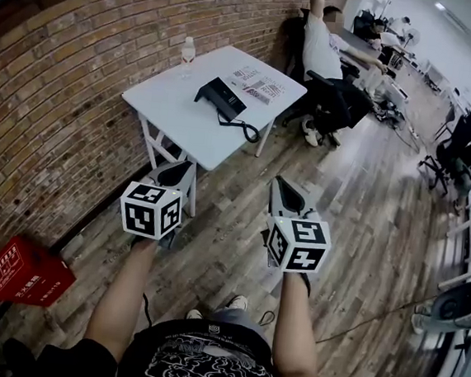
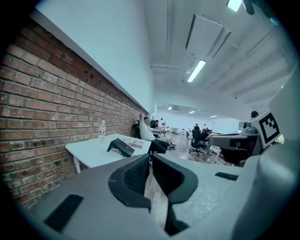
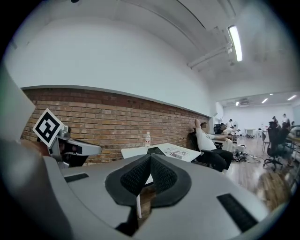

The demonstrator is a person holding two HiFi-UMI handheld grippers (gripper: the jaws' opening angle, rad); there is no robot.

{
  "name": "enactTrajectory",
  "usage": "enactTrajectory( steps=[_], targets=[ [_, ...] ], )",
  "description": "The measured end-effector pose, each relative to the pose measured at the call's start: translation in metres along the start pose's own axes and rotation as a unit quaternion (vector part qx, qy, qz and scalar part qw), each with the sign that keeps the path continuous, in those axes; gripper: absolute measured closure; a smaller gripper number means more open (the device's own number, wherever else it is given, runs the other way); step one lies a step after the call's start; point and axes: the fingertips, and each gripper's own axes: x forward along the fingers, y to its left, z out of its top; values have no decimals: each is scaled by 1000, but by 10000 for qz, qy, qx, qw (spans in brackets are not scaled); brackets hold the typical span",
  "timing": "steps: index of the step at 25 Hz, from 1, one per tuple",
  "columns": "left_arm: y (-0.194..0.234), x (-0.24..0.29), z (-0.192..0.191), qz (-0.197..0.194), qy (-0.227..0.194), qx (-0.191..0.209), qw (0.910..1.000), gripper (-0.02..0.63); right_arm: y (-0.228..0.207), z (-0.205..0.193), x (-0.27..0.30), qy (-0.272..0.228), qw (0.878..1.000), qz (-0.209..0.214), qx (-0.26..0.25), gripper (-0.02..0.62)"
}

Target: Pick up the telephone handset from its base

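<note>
A black telephone (image 1: 222, 99) with its handset on the base lies on the white table (image 1: 172, 115) by the brick wall, its coiled cord (image 1: 246, 130) trailing toward the table edge. I stand well back from the table. My left gripper (image 1: 179, 170) and right gripper (image 1: 282, 185) are held side by side above the wooden floor, pointing at the table, both shut and empty. In the left gripper view the telephone (image 2: 121, 146) shows far beyond the closed left gripper (image 2: 150, 163). The right gripper view has the right gripper (image 3: 150, 160) closed, with the telephone (image 3: 154, 151) just above its tips.
A water bottle (image 1: 188, 53) and printed papers (image 1: 259, 83) share the table. A person sits in an office chair (image 1: 331, 97) just past the table's far end. A red crate (image 1: 27, 271) stands on the floor at the left by the wall. More chairs and desks lie to the right.
</note>
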Motion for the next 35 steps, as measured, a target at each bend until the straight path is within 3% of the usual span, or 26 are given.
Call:
enactTrajectory(
  steps=[12, 35],
  targets=[
    [2, 71, 7, -125, -2, -202, 9997, 553, -43, -7, 49, 0, 9998, 96, 159, 595],
    [6, 241, 46, 537, 7, -568, 9969, 457, -175, 20, 185, -2, 9940, 1087, 132, 595]
  ],
)
